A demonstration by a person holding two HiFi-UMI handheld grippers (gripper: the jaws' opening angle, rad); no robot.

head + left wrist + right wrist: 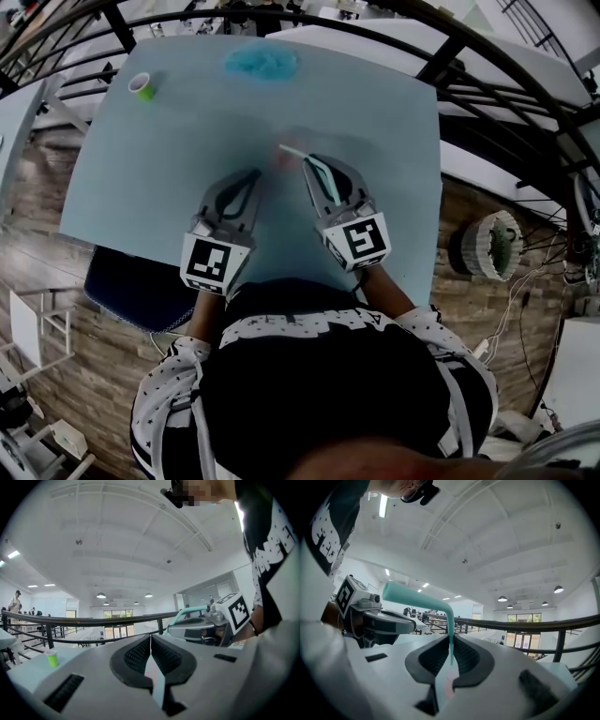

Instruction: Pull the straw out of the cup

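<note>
- Table: pale blue top, mostly bare. The person stands at its near edge with both grippers held out over the near half.
- Left gripper: jaws pressed together on nothing, and its own view shows the pads meeting in a thin seam. It sits just beside the right gripper, apart from it, and touches no object.
- Right gripper: jaws clamped on the straw. In its own view the pads pinch the short leg just below the bend.
- Blue crumpled heap: lies at the far edge of the table, well apart from both grippers. Cannot tell what it is.
- Green cup: small and upright in the far left corner. It is well apart from the straw and nothing shows standing in it. It lies on the left gripper's side, though neither gripper is close.
- Straw: teal and bent. From the head view its long axis runs from the right jaws forward and to the left, with the pale tip over open table. In the right gripper view the long leg slants off toward the left gripper.
- Judgement: the straw looks clear of the cup, so the pull reads as done. Any coming move rests with the right gripper alone, with the free end leading away to the front-left.
</note>
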